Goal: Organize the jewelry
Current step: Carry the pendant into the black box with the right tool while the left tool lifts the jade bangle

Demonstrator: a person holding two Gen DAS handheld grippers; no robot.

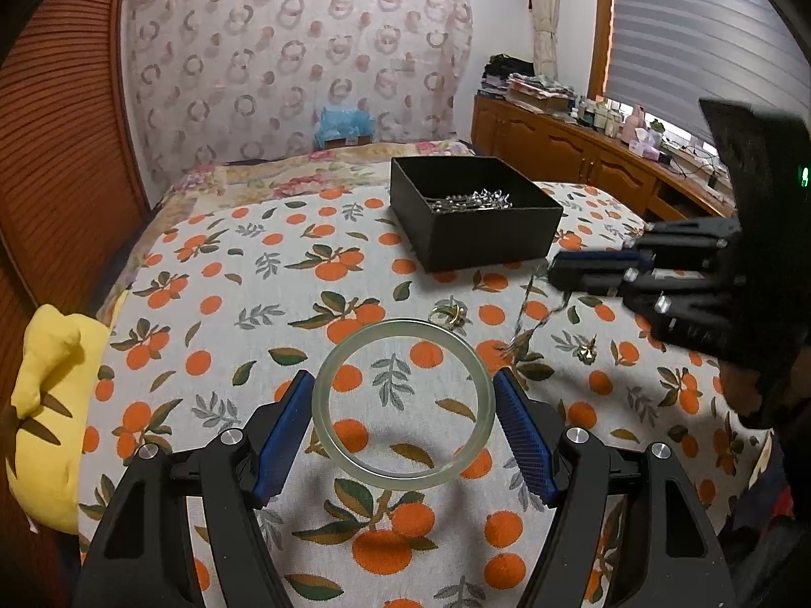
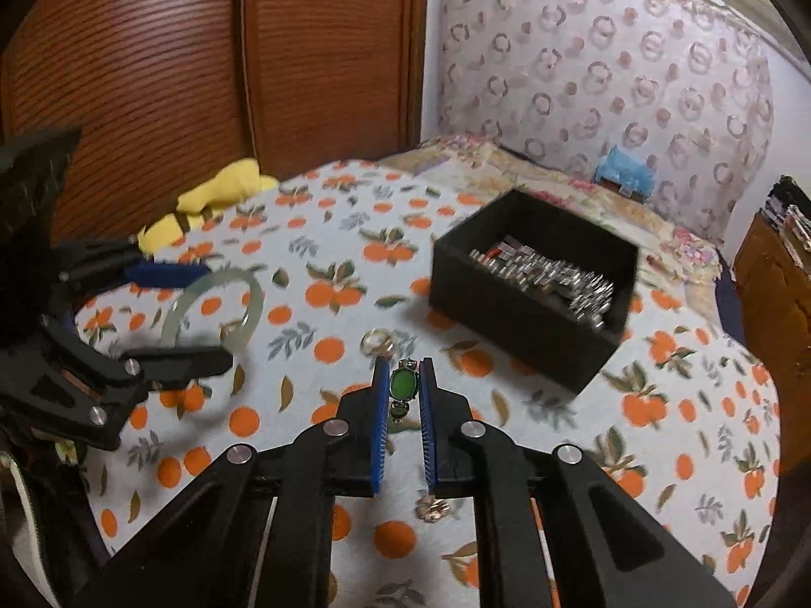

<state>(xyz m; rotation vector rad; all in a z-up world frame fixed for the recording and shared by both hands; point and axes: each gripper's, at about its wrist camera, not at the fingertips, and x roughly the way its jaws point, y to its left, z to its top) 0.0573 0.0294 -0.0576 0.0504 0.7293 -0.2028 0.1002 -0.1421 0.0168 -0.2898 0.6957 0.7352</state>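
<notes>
My left gripper (image 1: 403, 385) is shut on a pale green jade bangle (image 1: 324, 420), held across its width above the orange-print cloth. The bangle also shows in the right wrist view (image 2: 253, 304). My right gripper (image 2: 404, 372) is shut on a green-stone bracelet (image 2: 403, 386) whose chain hangs down (image 1: 522, 319). A black box (image 1: 507, 240) with silver jewelry (image 1: 471, 200) sits beyond; it also shows in the right wrist view (image 2: 512, 324). Gold rings (image 1: 451, 315) and a small gold piece (image 1: 588, 352) lie on the cloth.
A yellow cushion (image 1: 45, 405) lies at the bed's left edge. A wooden dresser (image 1: 583, 152) with bottles stands at the right. A small flower-shaped piece (image 2: 431, 509) lies under my right gripper. A blue packet (image 1: 344, 124) sits by the wall.
</notes>
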